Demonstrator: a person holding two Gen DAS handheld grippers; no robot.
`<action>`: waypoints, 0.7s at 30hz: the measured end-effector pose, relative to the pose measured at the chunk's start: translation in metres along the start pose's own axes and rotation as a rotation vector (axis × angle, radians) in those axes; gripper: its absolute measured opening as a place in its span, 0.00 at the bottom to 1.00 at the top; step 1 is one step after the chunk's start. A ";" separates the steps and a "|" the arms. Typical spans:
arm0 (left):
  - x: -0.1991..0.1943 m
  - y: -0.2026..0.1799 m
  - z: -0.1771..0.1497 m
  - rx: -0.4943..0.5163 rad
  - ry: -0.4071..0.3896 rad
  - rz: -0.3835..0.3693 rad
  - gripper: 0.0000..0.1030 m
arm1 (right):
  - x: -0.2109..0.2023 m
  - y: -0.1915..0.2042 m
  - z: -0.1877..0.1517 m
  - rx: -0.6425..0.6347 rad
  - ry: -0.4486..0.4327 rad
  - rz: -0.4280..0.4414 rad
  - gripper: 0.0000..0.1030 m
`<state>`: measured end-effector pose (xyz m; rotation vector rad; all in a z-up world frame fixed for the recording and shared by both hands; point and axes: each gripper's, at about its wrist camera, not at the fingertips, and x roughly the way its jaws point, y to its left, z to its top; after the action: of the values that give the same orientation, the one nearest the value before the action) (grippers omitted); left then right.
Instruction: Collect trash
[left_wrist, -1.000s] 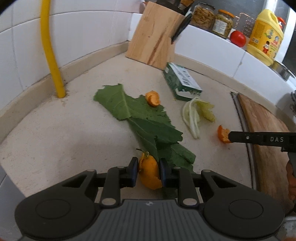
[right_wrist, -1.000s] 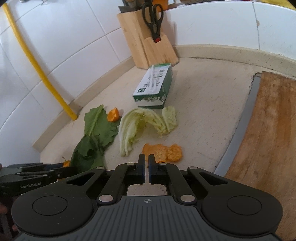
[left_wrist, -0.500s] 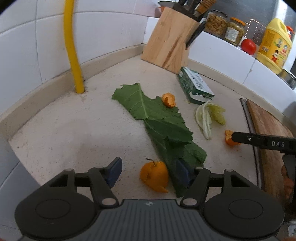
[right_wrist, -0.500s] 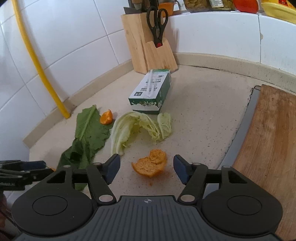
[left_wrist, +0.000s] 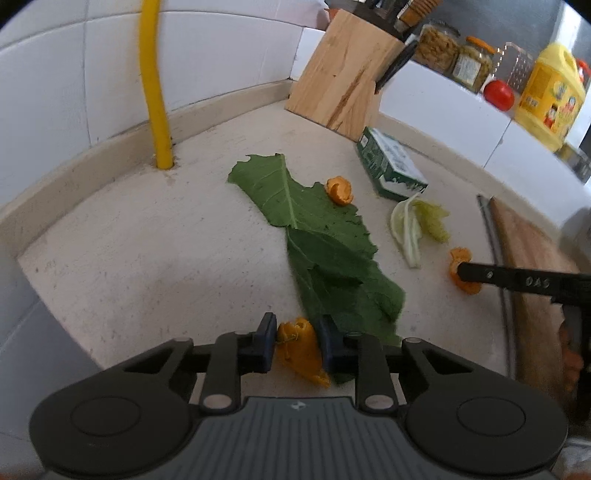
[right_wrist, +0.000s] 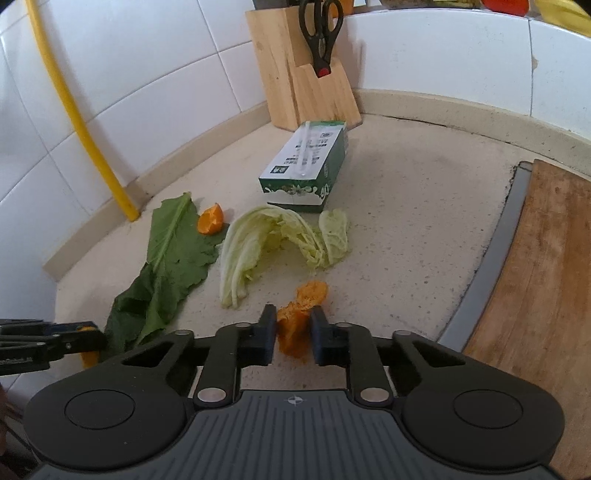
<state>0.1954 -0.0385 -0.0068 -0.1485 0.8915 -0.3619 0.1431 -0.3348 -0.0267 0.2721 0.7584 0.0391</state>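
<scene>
Both grippers have just closed. The left gripper (left_wrist: 297, 341) clamps an orange peel (left_wrist: 301, 350) beside the green leaf (left_wrist: 317, 243); the right gripper (right_wrist: 293, 334) clamps another peel piece (right_wrist: 301, 314) low over the desk (right_wrist: 406, 206), its long axis pointing forward.

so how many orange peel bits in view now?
3. One pinched in the left gripper, one pinched in the right gripper, and one loose peel beside the dark green leaf. More could hide under the leaves.
</scene>
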 end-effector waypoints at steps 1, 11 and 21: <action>-0.002 0.001 0.000 -0.014 -0.003 -0.012 0.19 | -0.001 -0.001 0.000 0.011 0.005 0.007 0.18; -0.001 -0.002 -0.003 -0.003 -0.007 0.018 0.18 | -0.003 0.000 -0.001 0.007 0.008 0.017 0.12; 0.004 -0.004 -0.004 0.014 -0.005 0.038 0.19 | 0.000 0.001 -0.001 -0.017 0.008 0.014 0.37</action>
<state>0.1934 -0.0433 -0.0109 -0.1197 0.8857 -0.3325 0.1426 -0.3336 -0.0275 0.2609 0.7635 0.0603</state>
